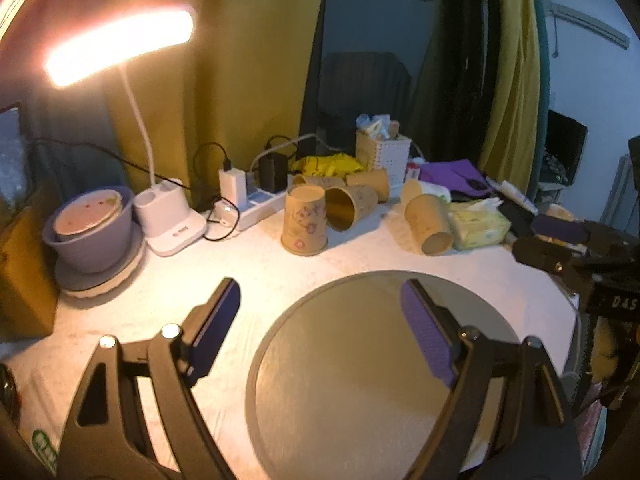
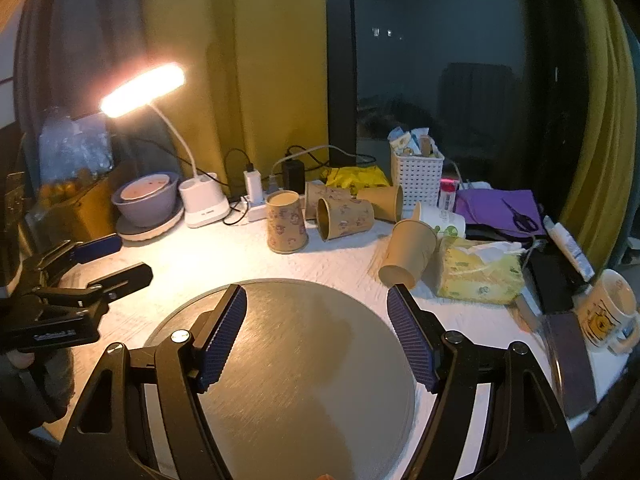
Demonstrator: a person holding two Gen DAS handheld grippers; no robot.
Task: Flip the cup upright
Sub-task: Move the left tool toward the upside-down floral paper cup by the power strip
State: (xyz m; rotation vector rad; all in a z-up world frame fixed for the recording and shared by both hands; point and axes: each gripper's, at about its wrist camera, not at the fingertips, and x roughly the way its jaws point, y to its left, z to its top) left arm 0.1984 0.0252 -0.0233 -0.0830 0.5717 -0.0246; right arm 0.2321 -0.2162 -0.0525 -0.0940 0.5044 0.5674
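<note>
Left gripper (image 1: 320, 316) and right gripper (image 2: 316, 324) are both held wide open over the round grey tray (image 2: 304, 360) — nothing gripped. One patterned cup (image 2: 286, 222) is seen standing mouth-down on the white table (image 2: 224, 256), behind the tray. Beside it, further cups lie on their sides — one (image 2: 344, 216) just right, another (image 2: 410, 250) touching the tissue pack (image 2: 480, 272).

Tan cup (image 2: 287, 222) (purple floral print); yellow tissue pack (image 2: 480, 274); grey disc (image 2: 304, 360).
</note>
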